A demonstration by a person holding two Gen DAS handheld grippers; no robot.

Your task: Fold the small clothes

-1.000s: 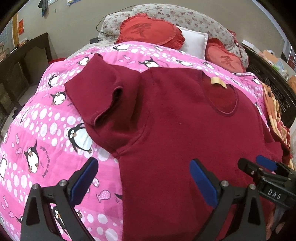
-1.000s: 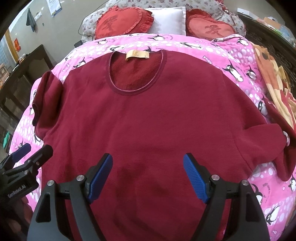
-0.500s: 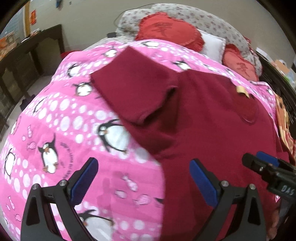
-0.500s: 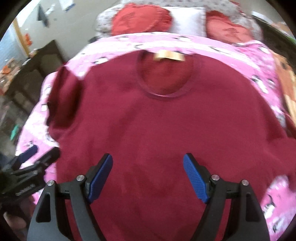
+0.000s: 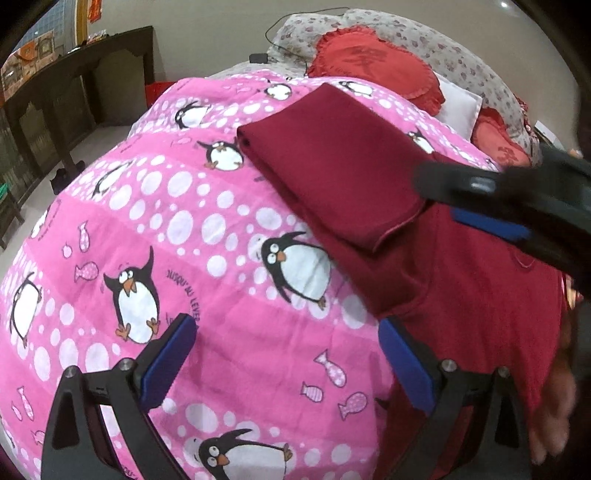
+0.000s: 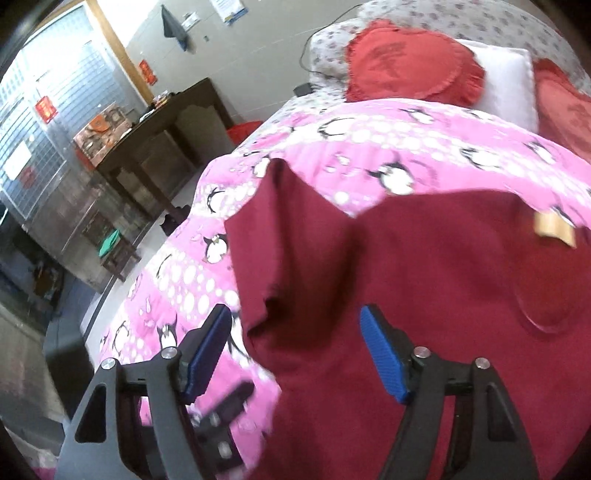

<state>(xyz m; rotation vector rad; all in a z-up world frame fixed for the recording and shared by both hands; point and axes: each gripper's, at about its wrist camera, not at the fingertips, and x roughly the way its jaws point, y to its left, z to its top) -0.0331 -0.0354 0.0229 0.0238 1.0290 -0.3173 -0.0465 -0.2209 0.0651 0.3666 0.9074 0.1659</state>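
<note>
A dark red short-sleeved shirt [image 5: 480, 295] lies flat on the pink penguin quilt [image 5: 184, 229], its left sleeve [image 5: 332, 166] spread toward the pillows. My left gripper [image 5: 288, 358] stands open over the quilt just left of the shirt's side edge, with nothing between its blue pads. My right gripper [image 6: 295, 350] hovers over the sleeve [image 6: 280, 236] and armpit area. Its jaws are closing, the shirt's edge [image 6: 266, 325] shows between them, and the pads do not press on it. In the left wrist view the right gripper [image 5: 498, 206] crosses blurred above the shirt's chest.
Red heart cushions [image 5: 373, 62], a white pillow [image 6: 506, 85] and a floral pillow [image 5: 424, 33] sit at the head of the bed. A dark wooden table [image 6: 155, 140] stands on the floor to the left of the bed. A hand [image 5: 554, 406] shows at the lower right.
Both grippers have moved left across the shirt toward its left sleeve. The right gripper's jaws have narrowed, and it now reaches into the left wrist view above the shirt.
</note>
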